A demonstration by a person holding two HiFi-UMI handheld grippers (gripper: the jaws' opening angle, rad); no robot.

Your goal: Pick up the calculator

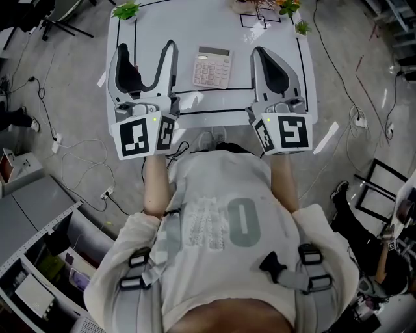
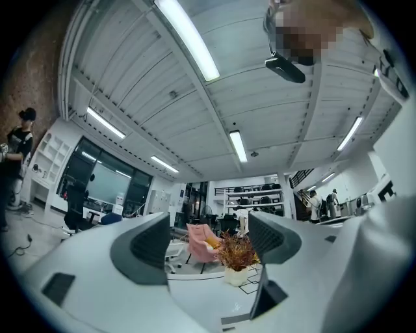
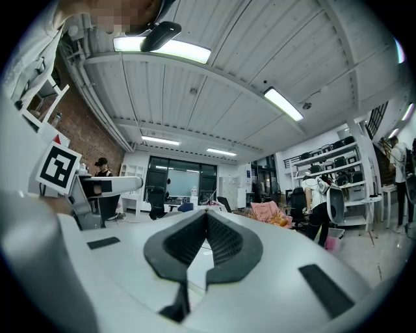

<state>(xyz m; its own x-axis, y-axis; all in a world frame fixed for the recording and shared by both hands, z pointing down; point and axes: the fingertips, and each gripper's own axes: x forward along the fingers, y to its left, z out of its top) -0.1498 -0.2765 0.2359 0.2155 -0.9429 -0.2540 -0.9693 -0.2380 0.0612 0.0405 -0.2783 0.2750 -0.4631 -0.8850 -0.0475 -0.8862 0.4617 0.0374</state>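
Calculator [image 1: 212, 67], pale with a grey display strip and rows of keys, lies flat on the white surface [image 1: 185, 26], its display end toward 12 o'clock. It sits between the two tongs and touches neither. A black tape line [image 1: 214, 89] runs across the surface just at its 6 o'clock edge.

At the calculator's 9 o'clock are the left tongs [image 1: 145, 51]. Their jaws stand wide apart with only bare surface between them, and the nearer jaw is just beside the calculator's left edge. The left gripper view shows the same tongs [image 2: 208, 242] spread and empty. Through the gap a dry-leaved potted plant [image 2: 235, 255] and a pink chair [image 2: 197, 242] appear farther off, clear of the pads.

At the calculator's 3 o'clock are the right tongs [image 1: 260, 53], with their jaws pressed together and nothing between them. In the right gripper view the dark pads of these tongs [image 3: 207, 227] meet along a narrow seam.

Each tool carries a marker cube at its 6 o'clock end, the left cube [image 1: 143, 135] and the right cube [image 1: 286, 132], both off the surface's near edge.

A green potted plant [image 1: 127, 10] stands at the surface's far corner, about 11 o'clock from the calculator. Another small plant [image 1: 302, 28] stands near 2 o'clock.
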